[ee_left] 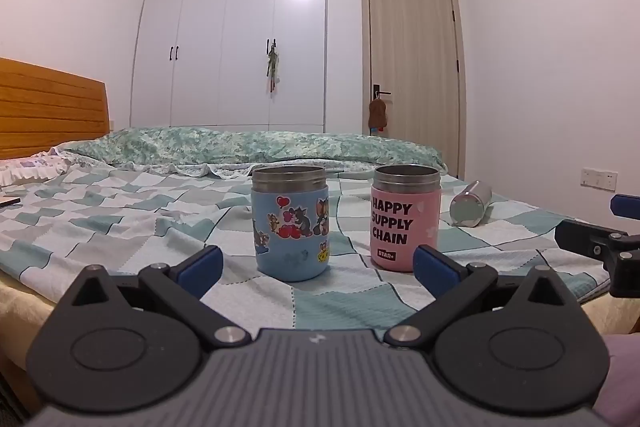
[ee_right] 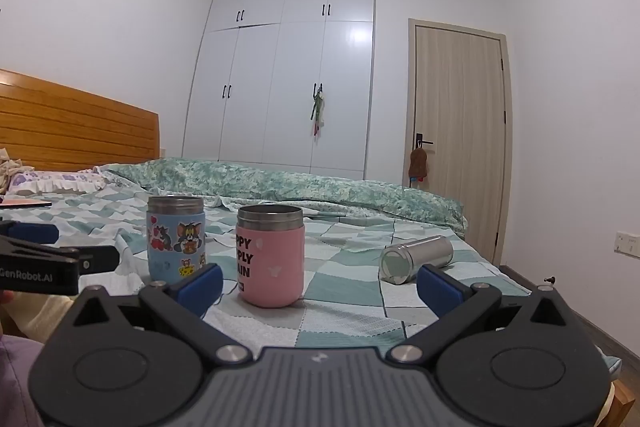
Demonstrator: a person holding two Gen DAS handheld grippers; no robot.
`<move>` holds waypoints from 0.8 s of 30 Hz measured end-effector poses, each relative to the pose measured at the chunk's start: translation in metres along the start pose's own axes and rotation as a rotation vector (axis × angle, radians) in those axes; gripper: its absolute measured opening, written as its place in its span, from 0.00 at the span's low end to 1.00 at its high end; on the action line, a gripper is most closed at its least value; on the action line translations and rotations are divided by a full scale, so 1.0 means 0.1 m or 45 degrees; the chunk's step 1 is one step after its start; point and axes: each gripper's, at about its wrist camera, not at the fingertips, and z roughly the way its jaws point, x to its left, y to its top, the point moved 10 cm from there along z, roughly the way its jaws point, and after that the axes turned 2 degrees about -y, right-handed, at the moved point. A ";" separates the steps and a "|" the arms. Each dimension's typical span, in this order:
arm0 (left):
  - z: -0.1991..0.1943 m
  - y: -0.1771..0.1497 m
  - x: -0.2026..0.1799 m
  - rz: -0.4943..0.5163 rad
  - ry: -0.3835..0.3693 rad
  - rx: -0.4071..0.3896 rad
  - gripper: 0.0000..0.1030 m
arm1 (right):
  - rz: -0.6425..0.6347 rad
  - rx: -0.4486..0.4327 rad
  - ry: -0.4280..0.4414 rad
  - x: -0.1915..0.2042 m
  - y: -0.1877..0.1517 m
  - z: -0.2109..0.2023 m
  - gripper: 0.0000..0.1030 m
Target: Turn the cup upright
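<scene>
A steel cup (ee_left: 471, 203) lies on its side on the checked bedspread, at the right; it also shows in the right wrist view (ee_right: 416, 259). A blue cartoon cup (ee_left: 290, 223) (ee_right: 176, 241) and a pink cup (ee_left: 405, 217) (ee_right: 269, 255) stand upright with open mouths up. My left gripper (ee_left: 318, 269) is open and empty, just short of the blue and pink cups. My right gripper (ee_right: 320, 285) is open and empty, in front of the pink cup, with the steel cup beyond its right finger.
The bed's near edge (ee_left: 24, 291) runs below the grippers. A folded green quilt (ee_left: 256, 145) lies across the far side. A wooden headboard (ee_left: 48, 107) is at the left, with a wardrobe (ee_left: 232, 39) and door (ee_left: 412, 67) behind.
</scene>
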 end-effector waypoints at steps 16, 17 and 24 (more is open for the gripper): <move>0.00 0.01 -0.02 0.004 -0.003 -0.008 1.00 | 0.002 -0.002 0.000 -0.01 0.00 0.00 1.00; 0.00 0.01 -0.02 0.005 -0.003 -0.009 1.00 | 0.002 -0.002 0.000 -0.01 0.00 0.00 1.00; -0.03 0.01 -0.03 0.003 -0.005 -0.012 1.00 | 0.002 -0.002 0.000 -0.01 0.00 0.00 1.00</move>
